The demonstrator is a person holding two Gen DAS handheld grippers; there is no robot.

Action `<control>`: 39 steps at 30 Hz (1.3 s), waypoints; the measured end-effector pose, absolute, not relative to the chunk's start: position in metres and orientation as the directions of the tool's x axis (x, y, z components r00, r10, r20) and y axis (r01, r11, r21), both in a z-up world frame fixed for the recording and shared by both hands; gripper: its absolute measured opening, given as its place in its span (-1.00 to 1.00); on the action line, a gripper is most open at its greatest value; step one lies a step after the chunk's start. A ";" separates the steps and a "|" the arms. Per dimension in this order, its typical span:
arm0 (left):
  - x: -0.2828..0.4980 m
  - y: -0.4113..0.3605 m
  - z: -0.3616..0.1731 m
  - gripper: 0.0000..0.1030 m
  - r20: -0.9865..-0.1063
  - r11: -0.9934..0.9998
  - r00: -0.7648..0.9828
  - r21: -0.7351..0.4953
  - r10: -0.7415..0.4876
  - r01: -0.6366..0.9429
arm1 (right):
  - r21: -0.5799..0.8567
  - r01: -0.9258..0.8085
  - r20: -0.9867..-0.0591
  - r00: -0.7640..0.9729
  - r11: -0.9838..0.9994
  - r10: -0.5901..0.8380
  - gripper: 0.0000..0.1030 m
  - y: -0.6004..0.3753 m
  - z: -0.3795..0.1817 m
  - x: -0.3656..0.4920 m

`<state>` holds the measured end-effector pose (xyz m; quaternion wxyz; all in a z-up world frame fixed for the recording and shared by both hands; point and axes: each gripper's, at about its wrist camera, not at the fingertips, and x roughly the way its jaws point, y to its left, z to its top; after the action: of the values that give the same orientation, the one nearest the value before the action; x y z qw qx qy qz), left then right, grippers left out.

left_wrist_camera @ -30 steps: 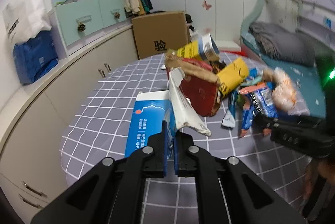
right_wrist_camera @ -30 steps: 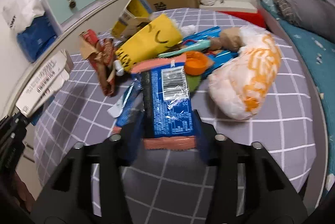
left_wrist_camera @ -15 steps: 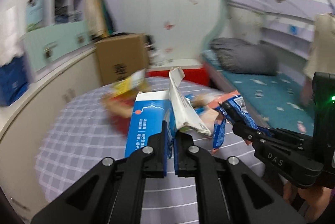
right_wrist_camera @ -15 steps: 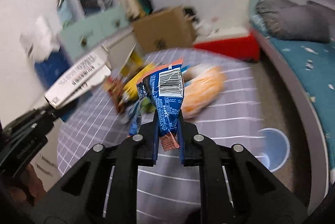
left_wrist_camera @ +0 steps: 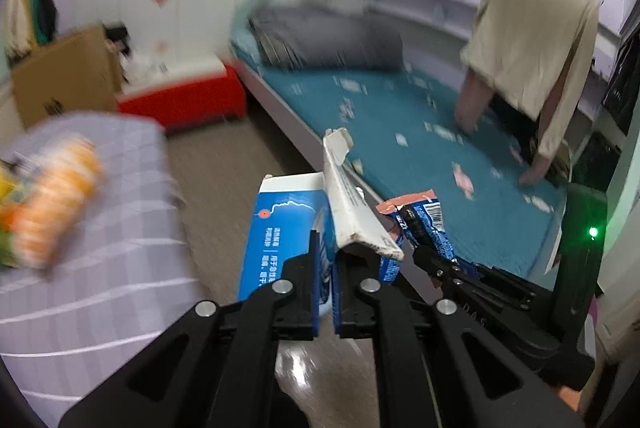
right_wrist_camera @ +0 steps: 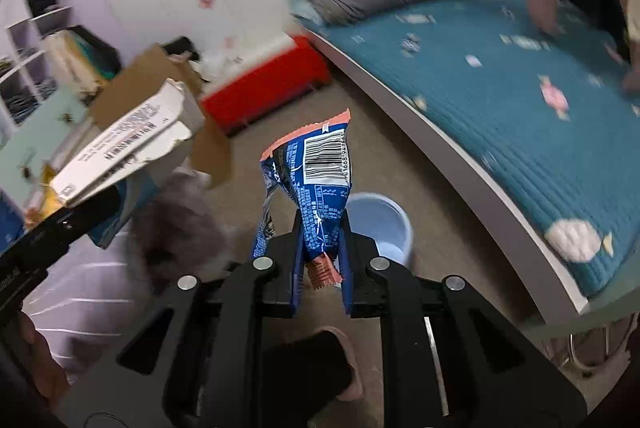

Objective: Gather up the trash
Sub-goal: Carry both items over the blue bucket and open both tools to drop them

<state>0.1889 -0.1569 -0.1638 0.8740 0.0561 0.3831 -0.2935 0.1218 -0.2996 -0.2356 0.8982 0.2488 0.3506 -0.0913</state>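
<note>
Left wrist view: my left gripper stays clamped on the torn blue-and-white carton. The table with its leftover litter has slid off to the left; I've swung both loads away toward the floor.

Right wrist view: my right gripper, loose a second ago, now pinches the blue snack wrapper. Beneath it stands the pale blue bin, which looks empty, ready for dropping.
</note>
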 end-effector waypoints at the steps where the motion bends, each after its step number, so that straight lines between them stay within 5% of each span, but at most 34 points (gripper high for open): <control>1: 0.198 -0.168 -0.182 -0.91 -0.732 0.825 0.511 -0.124 -0.452 0.552 | 0.382 0.356 -0.694 0.720 0.853 0.010 -0.71 -0.307 -0.249 0.124; 10: 0.278 -0.217 -0.317 -0.91 -0.881 0.857 0.362 -0.087 -0.303 0.507 | 0.396 0.444 -0.799 0.598 0.803 0.064 -0.71 -0.336 -0.368 0.184; 15: 0.318 -0.223 -0.345 -0.89 -0.881 0.857 0.311 -0.176 -0.357 0.484 | 0.409 0.476 -0.801 0.596 0.778 0.056 -0.71 -0.348 -0.391 0.208; 16: 0.326 -0.222 -0.349 -0.78 -0.872 0.862 0.319 -0.196 -0.371 0.467 | 0.411 0.481 -0.803 0.593 0.774 0.058 -0.71 -0.349 -0.391 0.213; 17: 0.335 -0.220 -0.355 -0.24 -0.879 0.871 0.298 -0.220 -0.373 0.439 | 0.412 0.484 -0.807 0.588 0.772 0.062 -0.71 -0.352 -0.394 0.217; 19: 0.349 -0.217 -0.366 0.25 -0.891 0.895 0.280 -0.240 -0.356 0.376 | 0.415 0.490 -0.810 0.582 0.767 0.066 -0.69 -0.354 -0.398 0.223; 26: 0.356 -0.203 -0.381 0.26 -0.909 0.920 0.292 -0.192 -0.298 0.341 | 0.433 0.484 -0.821 0.560 0.761 0.111 -0.65 -0.344 -0.417 0.234; 39: 0.361 -0.178 -0.362 0.49 -0.881 0.945 0.474 0.154 0.000 0.287 | 0.453 0.422 -0.810 0.563 0.786 0.164 -0.63 -0.324 -0.422 0.275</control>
<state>0.3608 -0.1785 -0.3618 0.8467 0.1418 0.5058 -0.0849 0.2750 -0.3243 -0.4215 0.8249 0.3180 0.4607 -0.0780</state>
